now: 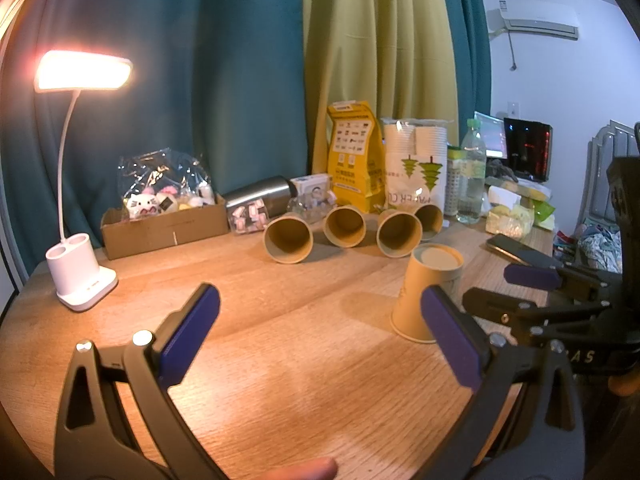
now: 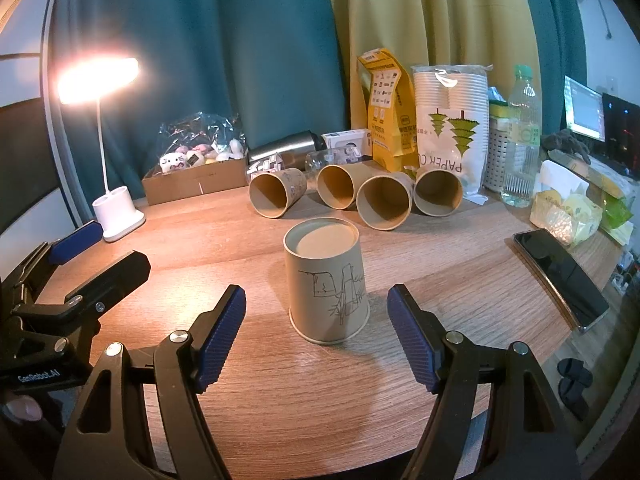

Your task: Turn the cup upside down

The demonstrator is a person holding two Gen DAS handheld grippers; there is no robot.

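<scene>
A tan paper cup [image 2: 326,280] with a line drawing stands upside down on the wooden table [image 2: 280,380], its base up; it also shows in the left wrist view [image 1: 428,292]. My right gripper [image 2: 316,334] is open and empty, its blue pads either side of the cup and just short of it. My left gripper [image 1: 320,336] is open and empty over bare table, left of the cup. Several more paper cups [image 2: 384,202] lie on their sides behind, mouths toward me; they also show in the left wrist view [image 1: 344,226].
A lit white desk lamp [image 2: 118,212] stands at the left. A cardboard box of toys [image 2: 196,178], a steel flask [image 2: 286,148], a yellow bag [image 2: 386,112], a sleeve of paper cups [image 2: 452,120] and a water bottle [image 2: 522,136] line the back. A phone [image 2: 560,276] lies at the right.
</scene>
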